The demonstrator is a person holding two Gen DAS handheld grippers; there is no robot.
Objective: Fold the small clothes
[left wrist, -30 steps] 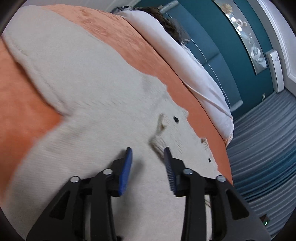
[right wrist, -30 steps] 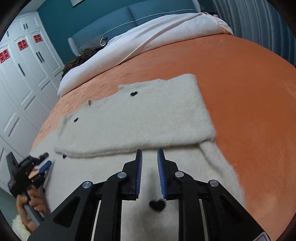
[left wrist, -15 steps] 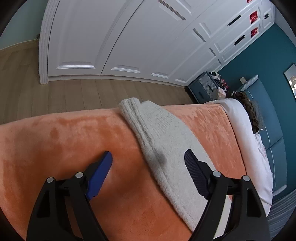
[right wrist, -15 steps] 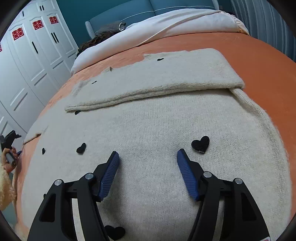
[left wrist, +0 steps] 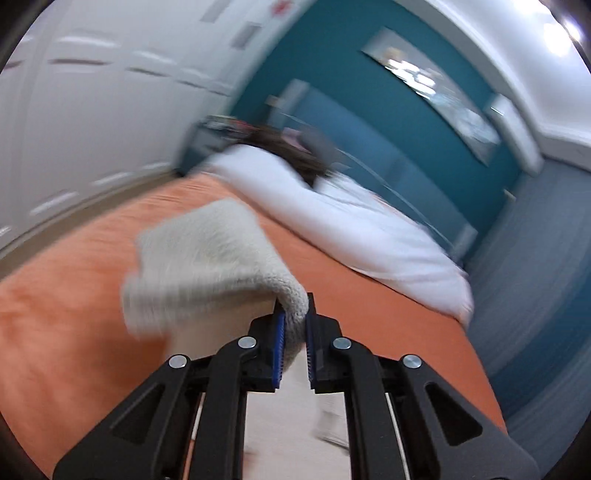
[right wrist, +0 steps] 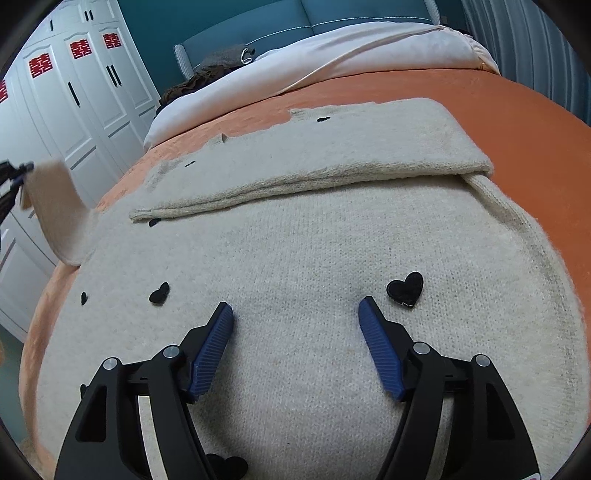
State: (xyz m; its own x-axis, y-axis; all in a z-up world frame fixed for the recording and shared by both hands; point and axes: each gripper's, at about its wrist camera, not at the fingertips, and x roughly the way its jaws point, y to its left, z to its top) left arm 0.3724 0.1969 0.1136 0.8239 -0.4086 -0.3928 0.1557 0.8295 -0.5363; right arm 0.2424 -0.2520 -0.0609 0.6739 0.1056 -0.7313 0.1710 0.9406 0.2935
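Observation:
A cream knit sweater with black heart patches lies flat on the orange bedspread. One sleeve is folded across its upper part. My left gripper is shut on the other sleeve and holds it lifted above the bed; this sleeve also shows raised at the left edge of the right wrist view. My right gripper is open and empty, just above the sweater's body, apart from a black heart.
A white duvet lies along the head of the bed against a teal headboard. White wardrobe doors stand to the left. A striped grey carpet lies beside the bed.
My left gripper has shut on the sleeve and lifted it off the bed. My right gripper has opened wider and stays over the sweater body.

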